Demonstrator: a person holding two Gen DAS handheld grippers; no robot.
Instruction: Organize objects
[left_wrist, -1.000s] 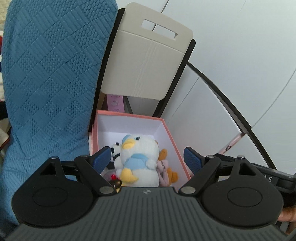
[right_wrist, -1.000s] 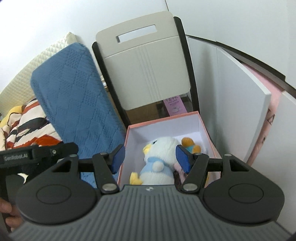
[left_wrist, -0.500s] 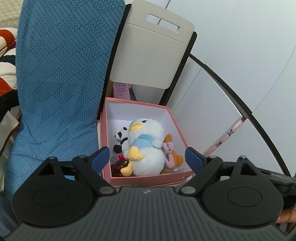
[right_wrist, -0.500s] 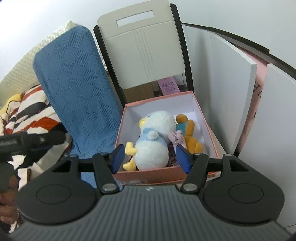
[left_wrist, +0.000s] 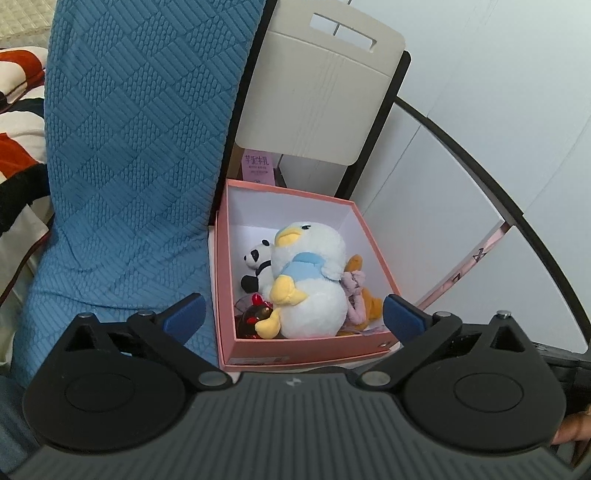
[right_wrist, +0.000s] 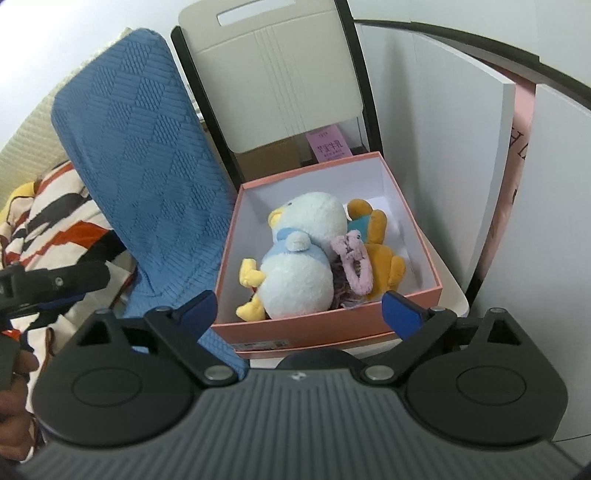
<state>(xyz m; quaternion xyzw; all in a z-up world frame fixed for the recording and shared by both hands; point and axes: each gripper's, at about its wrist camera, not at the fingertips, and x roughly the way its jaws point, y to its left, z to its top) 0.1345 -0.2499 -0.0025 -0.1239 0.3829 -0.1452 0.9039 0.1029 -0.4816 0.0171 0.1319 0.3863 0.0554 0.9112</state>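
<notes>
Pink box (left_wrist: 306, 352) with white inside; white-and-pale-blue plush duck (left_wrist: 314, 280); blue diamond-textured cushion (left_wrist: 140, 147)

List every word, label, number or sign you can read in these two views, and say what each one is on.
"芋泥牛乳": pink carton behind the pink box, under the chair; the smaller print below it is too small to read.
"H": pink board between the white panels on the right; the other letters are cut off.
Sticker on the pink box's front wall: too small to read.
Small logo on each gripper body: a mark, not text.
</notes>
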